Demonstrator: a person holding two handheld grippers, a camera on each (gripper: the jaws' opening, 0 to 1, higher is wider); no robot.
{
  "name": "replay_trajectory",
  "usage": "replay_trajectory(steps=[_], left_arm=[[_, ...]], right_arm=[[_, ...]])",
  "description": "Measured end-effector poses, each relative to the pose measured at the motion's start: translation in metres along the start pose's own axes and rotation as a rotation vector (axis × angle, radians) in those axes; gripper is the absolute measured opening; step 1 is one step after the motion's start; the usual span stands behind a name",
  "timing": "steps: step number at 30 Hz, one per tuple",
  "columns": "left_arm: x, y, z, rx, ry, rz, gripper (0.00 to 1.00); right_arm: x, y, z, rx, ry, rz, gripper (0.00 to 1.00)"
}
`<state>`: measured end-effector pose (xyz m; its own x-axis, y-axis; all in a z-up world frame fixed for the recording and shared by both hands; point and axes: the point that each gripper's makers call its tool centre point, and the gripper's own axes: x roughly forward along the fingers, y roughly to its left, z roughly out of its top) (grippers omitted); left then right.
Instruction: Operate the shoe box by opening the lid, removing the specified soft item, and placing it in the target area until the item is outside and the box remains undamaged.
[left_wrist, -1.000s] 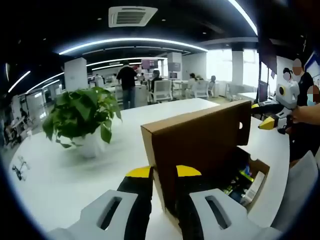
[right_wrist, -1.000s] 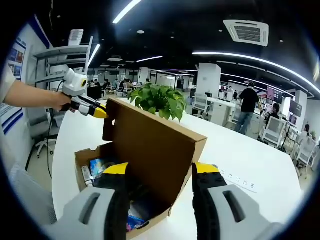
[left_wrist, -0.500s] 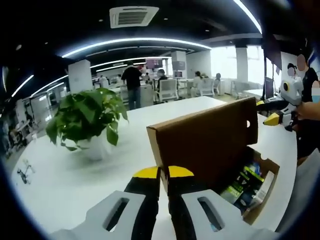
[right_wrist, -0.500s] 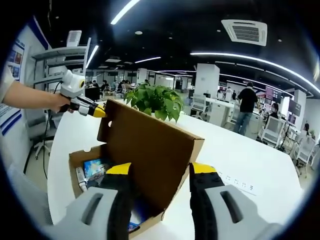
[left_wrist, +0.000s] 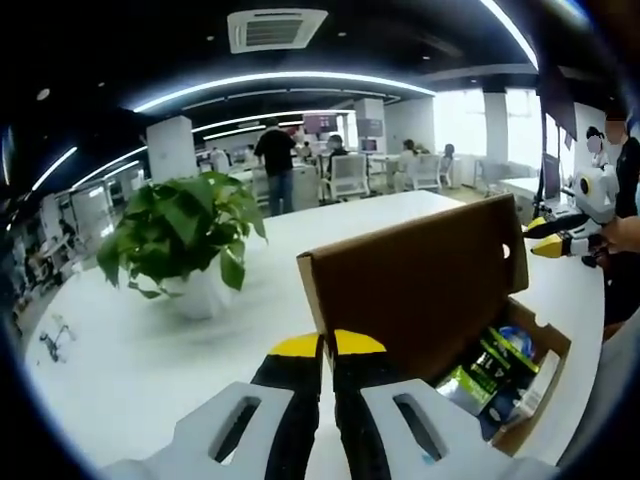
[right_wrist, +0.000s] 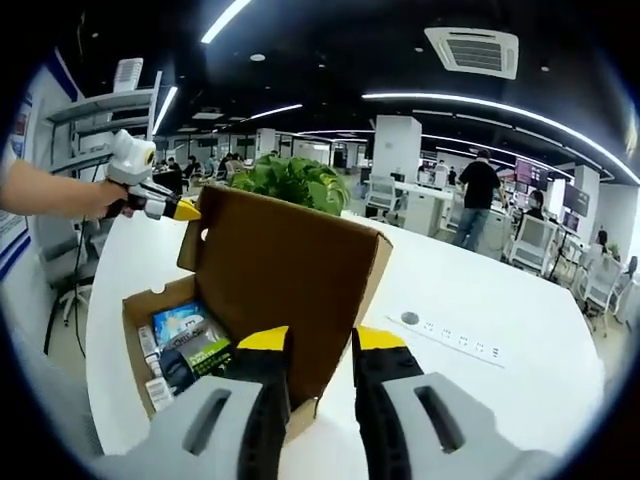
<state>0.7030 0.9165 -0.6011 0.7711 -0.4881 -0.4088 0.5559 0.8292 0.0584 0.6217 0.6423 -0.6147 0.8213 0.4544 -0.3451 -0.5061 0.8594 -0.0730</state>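
A green plant (left_wrist: 185, 235) stands on the white table (left_wrist: 150, 350). Beside it the shoe box (left_wrist: 425, 290) is open, lid up, with packets (left_wrist: 490, 365) inside. The left gripper (left_wrist: 327, 345) holds the lid edge. The right gripper (right_wrist: 318, 338) has narrow fingers holding the lid.

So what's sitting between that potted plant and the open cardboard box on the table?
Nothing: in the left gripper view, only bare white table lies between the potted plant and the box's raised lid.
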Motion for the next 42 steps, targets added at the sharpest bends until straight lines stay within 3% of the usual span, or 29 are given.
replay_trajectory(steps=[8,22,29,34,42], left_arm=[[0.007,0.002,0.001,-0.008,0.006,-0.004,0.00],[0.027,0.014,0.000,-0.020,0.023,-0.013,0.00],[0.039,0.017,-0.002,-0.025,0.032,-0.014,0.00],[0.048,0.021,-0.004,-0.031,0.040,-0.012,0.00],[0.061,0.024,-0.008,-0.048,0.061,-0.011,0.00]], right_arm=[[0.004,0.000,-0.024,0.004,0.054,-0.024,0.15],[0.014,-0.004,-0.050,0.048,0.105,-0.049,0.14],[0.018,-0.007,-0.054,0.051,0.118,-0.062,0.10],[0.021,-0.010,-0.056,0.049,0.130,-0.073,0.02],[0.023,-0.012,-0.056,0.024,0.145,-0.072,0.02]])
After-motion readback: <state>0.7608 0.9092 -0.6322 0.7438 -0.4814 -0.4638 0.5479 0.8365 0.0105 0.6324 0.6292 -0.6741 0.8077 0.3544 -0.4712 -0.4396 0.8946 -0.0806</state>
